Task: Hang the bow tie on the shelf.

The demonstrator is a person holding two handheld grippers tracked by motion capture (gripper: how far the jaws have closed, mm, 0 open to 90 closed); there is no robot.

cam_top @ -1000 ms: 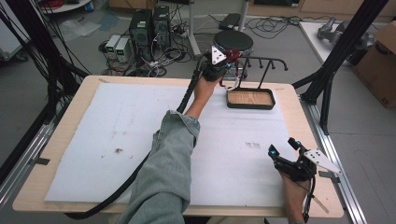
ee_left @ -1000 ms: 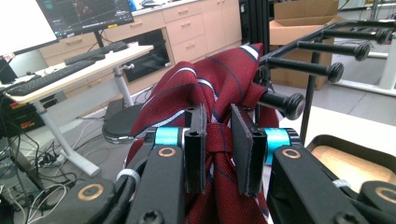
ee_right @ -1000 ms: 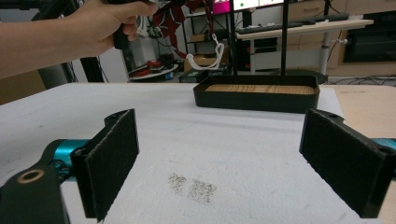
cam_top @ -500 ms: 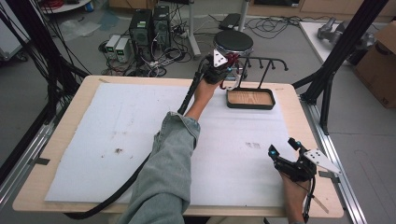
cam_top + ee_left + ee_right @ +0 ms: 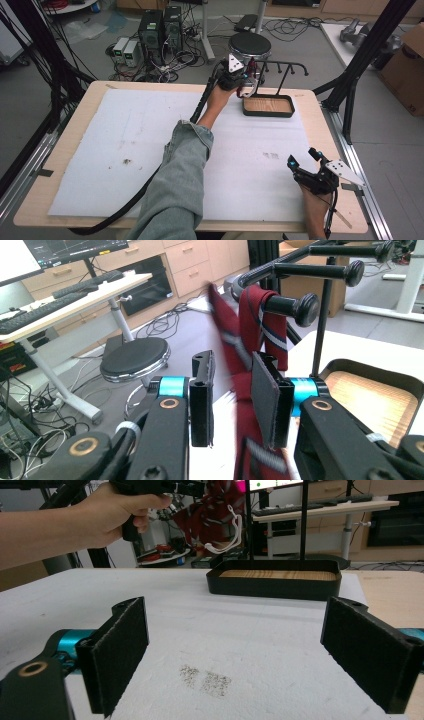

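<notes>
Left tongs (image 5: 232, 397): at the far edge of the surface, by the rack; jaws have just been opening, now a little apart, with the tie between them; the right pad lies against the cloth, the left pad stands clear of it. Also seen in the high view (image 5: 239, 80).
Tie (image 5: 250, 320): dark red with pale stripes; draped over a peg of the rack, hanging down between the left tongs' jaws; its lower part is blurred.
Rack (image 5: 280, 67): black, with knobbed pegs on thin posts; rises from the tray at the far right of the surface.
Tray (image 5: 268, 113): black rim, wooden floor; far right of the surface, just right of the left hand.
Left hand (image 5: 220, 95): holds the left tongs, its sleeve reaching across the middle of the surface.
Right tongs (image 5: 235, 650): near right corner of the surface; jaws wide apart, nothing between them; well apart from the tray. Also seen in the high view (image 5: 305, 160).
Surface (image 5: 90, 165): pale wood under a white sheet, with a few dark specks.
Stool (image 5: 249, 46): round, black; on the floor beyond the far edge.
</notes>
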